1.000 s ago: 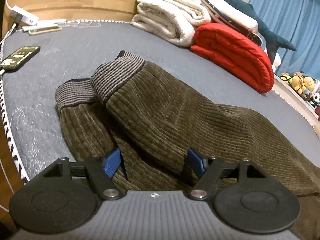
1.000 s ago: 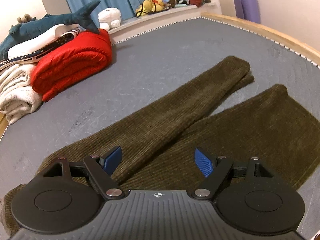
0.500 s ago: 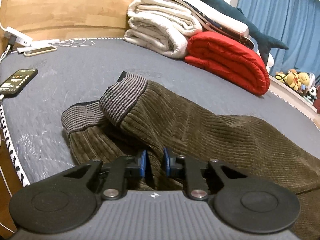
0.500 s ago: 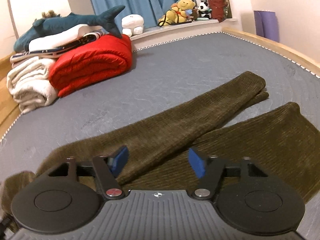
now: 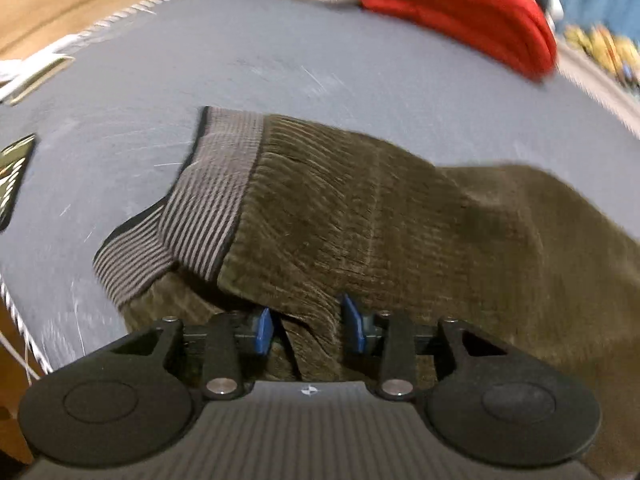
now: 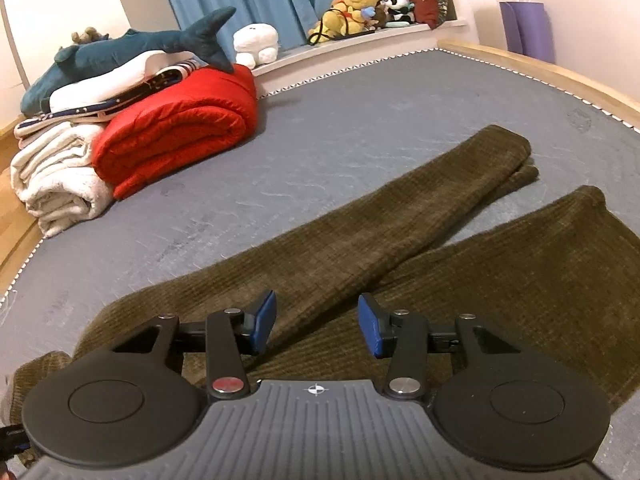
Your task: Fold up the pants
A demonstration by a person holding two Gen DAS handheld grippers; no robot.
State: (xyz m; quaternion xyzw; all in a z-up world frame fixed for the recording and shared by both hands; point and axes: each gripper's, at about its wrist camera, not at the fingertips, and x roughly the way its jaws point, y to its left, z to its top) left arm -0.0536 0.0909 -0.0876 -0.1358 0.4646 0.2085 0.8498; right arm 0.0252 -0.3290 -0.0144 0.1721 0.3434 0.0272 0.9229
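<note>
Olive corduroy pants (image 5: 360, 216) lie on grey mattress (image 5: 280, 60), waistband (image 5: 216, 196) end bunched; L gripper (image 5: 308, 326) re-opening w/ a fabric ridge between pads, R gripper (image 6: 316, 322) narrowing, not clamped—pinch both layers, lift evenly.

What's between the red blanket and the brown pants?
Only bare grey mattress lies between the red blanket and the brown pants, seen in the right wrist view.
</note>
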